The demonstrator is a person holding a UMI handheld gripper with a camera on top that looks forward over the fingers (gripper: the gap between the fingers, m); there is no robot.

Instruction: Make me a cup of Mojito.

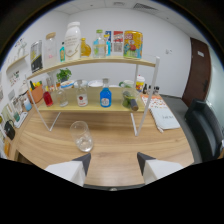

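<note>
**A:** What does the gripper [113,161] have in it right now?

**B:** Nothing. The two fingers are spread apart with only bare wooden tabletop [115,140] showing between them. They hover low, near the front edge.

**A:** And the cup for the Mojito?

**B:** A clear empty glass [81,135] stands upright on the tabletop, just ahead of the fingers and off toward the left one. It is not between them, and nothing touches it.

**A:** So which step is this?

**B:** I judge it an early one: the glass looks empty, so no ingredient has gone in yet. The hand seems to be choosing what to fetch.

**A:** What is there to choose from?

**B:** Beyond the glass stands a two-tier shelf [100,62]. On its lower tier I see a blue bottle [105,96], beside it a clear bottle with a red label [81,95], a small red bottle [47,97] further left, and a dark jar [129,101] to the right. A potted green plant [63,75] sits behind them. The top tier carries a white jug [73,37], cartons and a yellow tin [133,44]. I cannot read the labels.

**A:** What does the next move call for?

**B:** Probably a reach forward over the glass to the lower tier, keeping the fingers wide until they straddle one bottle. The bottles stand close together, so the approach should be straight and careful, and high enough to avoid tipping the glass on the way.
</note>
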